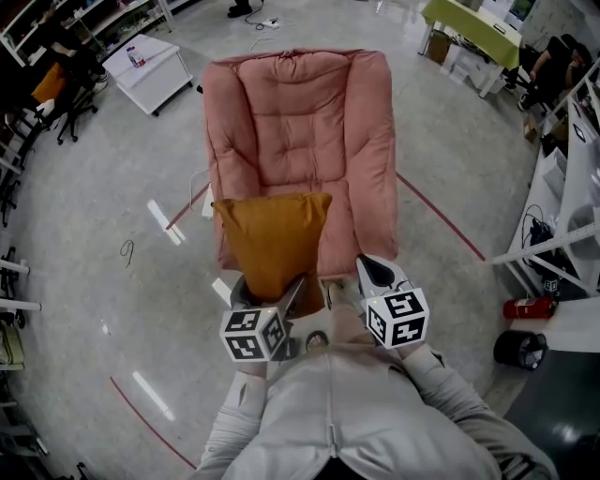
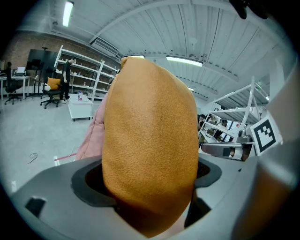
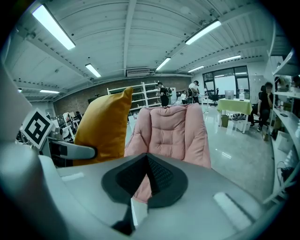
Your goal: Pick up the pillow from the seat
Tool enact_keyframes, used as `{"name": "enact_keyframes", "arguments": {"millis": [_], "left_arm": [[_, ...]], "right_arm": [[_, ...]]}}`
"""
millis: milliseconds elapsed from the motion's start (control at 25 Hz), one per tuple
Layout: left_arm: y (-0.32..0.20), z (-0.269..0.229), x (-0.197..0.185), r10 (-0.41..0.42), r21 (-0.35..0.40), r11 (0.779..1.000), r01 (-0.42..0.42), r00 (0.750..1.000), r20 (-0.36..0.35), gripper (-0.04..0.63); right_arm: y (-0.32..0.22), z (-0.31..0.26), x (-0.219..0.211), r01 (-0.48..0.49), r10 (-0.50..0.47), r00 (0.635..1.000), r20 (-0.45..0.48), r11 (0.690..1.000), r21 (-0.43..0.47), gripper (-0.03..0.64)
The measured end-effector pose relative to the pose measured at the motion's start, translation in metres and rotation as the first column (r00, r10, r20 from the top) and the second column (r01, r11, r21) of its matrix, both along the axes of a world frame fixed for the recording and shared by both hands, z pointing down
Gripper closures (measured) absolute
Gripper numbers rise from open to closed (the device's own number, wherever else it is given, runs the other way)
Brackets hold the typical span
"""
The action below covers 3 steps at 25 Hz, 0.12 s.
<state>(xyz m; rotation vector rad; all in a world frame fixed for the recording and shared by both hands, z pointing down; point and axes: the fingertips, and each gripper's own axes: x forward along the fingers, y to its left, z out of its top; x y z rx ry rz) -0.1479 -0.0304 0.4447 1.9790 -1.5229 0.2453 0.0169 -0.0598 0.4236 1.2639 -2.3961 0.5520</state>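
A mustard-orange pillow stands upright in front of the pink padded seat, clear of its cushion. My left gripper is shut on the pillow's lower edge. In the left gripper view the pillow fills the gap between the wide-set jaws of the left gripper and hides most of the seat. My right gripper hovers just right of the pillow, shut and holding nothing. In the right gripper view the right gripper has its dark pads meeting, with the pillow at left and the seat ahead.
A white low table stands at the far left and a green table at the far right. White shelving, a red extinguisher and a black bin line the right side. Red tape lines cross the grey floor.
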Motion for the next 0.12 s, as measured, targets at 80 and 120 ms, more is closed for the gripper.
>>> {"name": "enact_keyframes", "arguments": {"millis": [80,120], "left_arm": [[-0.002,-0.0015,0.0008,-0.002,0.003,1.0,0.002,1.0,0.001,0.121],[-0.0031,-0.0022,0.0014,-0.003,0.005,1.0,0.003,1.0,0.001,0.121]], "right_arm": [[-0.0012,-0.0006,0.0017,-0.004,0.004,1.0,0.0,1.0,0.0,0.618],[-0.0018,-0.0007,0.0027,-0.005,0.005,1.0,0.0,1.0,0.0,0.618]]}}
